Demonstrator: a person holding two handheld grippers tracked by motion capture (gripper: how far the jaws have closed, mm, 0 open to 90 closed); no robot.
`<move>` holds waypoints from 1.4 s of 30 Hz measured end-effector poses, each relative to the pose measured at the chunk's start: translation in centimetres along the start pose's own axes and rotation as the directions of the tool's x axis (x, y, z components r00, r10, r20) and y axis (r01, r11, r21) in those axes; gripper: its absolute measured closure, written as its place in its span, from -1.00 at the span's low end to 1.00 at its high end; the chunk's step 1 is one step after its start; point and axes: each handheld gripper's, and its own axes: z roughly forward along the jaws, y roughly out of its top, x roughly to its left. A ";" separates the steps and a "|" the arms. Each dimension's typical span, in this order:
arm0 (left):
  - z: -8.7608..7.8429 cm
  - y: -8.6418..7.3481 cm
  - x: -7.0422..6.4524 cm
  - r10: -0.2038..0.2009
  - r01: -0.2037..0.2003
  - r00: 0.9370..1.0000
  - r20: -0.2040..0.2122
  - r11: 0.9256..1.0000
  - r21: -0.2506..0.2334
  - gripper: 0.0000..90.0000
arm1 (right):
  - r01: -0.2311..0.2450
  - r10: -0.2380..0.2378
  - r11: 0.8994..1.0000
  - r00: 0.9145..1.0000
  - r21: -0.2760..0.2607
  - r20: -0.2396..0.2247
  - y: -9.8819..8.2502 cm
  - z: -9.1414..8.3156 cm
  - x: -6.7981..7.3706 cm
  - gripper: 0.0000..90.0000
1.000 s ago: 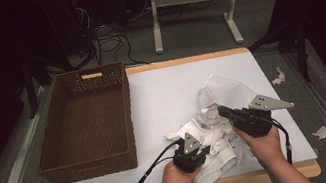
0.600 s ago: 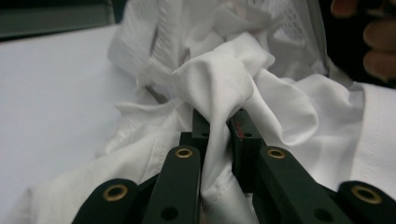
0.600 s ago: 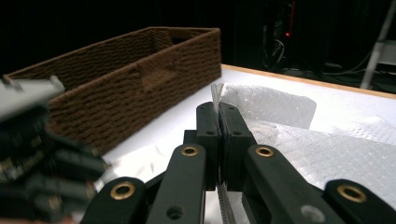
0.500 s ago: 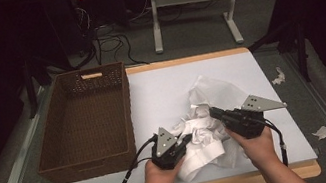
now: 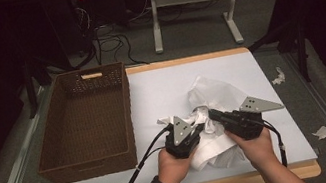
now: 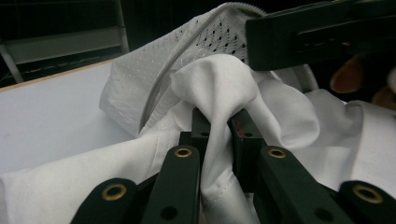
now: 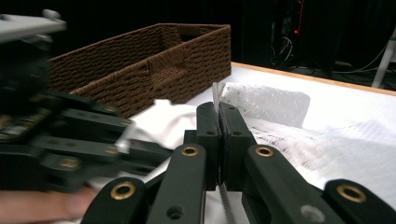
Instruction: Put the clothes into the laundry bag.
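Your left gripper (image 6: 219, 128) is clamped on a fold of the white cloth (image 5: 211, 146), and your right gripper (image 7: 218, 121) is pinched on the zipper edge of the mesh bag (image 5: 214, 90) — both just right of the wicker basket (image 5: 87, 120). Each grip is thin. Pull the two apart too sharply and the cloth fold likely slips free, or the mesh snags and tears at the zipper.

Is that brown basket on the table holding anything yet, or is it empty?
Empty. The high view looks straight into the wicker basket and shows only its bare woven floor; the white cloth lies bunched on the table beside it.

Left tool (image 5: 199, 126) and right tool (image 5: 212, 115) meet at white cloth (image 5: 212, 94); wicker basket (image 5: 86, 120) left.
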 end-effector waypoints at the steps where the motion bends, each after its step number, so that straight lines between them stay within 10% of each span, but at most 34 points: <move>1: 0.6 0.0 0.0 -0.013 0.013 1.000 0.000 1.000 0.005 0.83 | -0.004 0.004 1.000 1.000 -0.001 -0.004 0.0 -0.1 -0.1 0.98; 8: 2.4 -0.4 0.7 -0.059 0.060 0.997 -0.040 0.998 0.016 0.83 | -0.010 0.010 1.000 1.000 -0.007 -0.020 0.1 -0.4 -0.1 0.98; 15: -1.0 -0.2 2.3 -0.064 0.063 0.992 -0.109 0.998 -0.017 0.83 | 0.019 -0.021 0.999 0.998 -0.030 -0.065 0.7 -0.1 1.2 0.98; 22: -3.8 0.5 1.0 0.078 -0.084 0.983 -0.164 0.996 -0.030 0.83 | 0.015 -0.017 1.000 0.998 -0.020 -0.066 0.5 0.5 1.3 0.98; 29: 0.1 0.0 1.0 0.025 -0.024 0.992 -0.127 1.000 0.006 0.83 | 0.005 -0.005 1.000 0.998 0.002 -0.056 0.1 0.8 1.1 0.98; 42: 5.7 -1.8 2.1 -0.024 0.034 0.985 -0.173 0.998 0.058 0.83 | -0.036 0.035 0.999 0.998 -0.002 -0.043 -0.5 -0.3 -0.1 0.99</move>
